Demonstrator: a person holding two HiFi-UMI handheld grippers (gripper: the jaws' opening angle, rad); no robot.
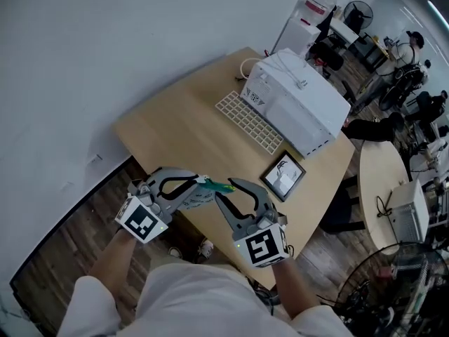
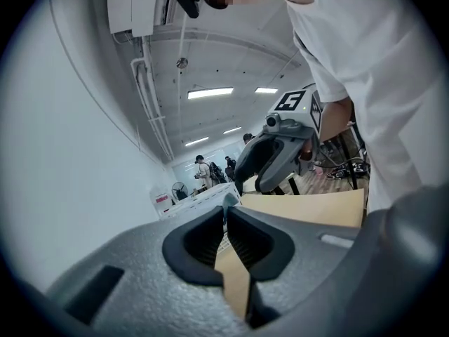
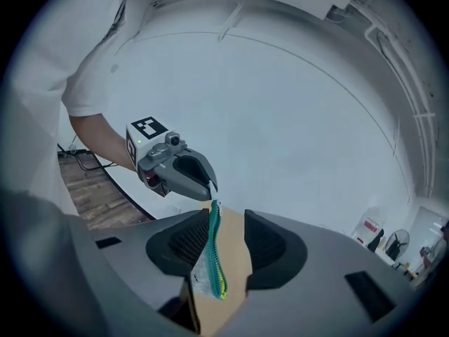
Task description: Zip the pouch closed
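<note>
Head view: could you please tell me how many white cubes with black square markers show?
2. One cube sits on the left gripper, lower left; the other on the right gripper, lower centre.

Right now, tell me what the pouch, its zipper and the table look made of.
The pouch: probably thin plastic film, since it shows pale and see-through. The zipper: green moulded teeth, likely plastic, matte. The table: light wood-look top, possibly laminate, with a smooth, even tan.
</note>
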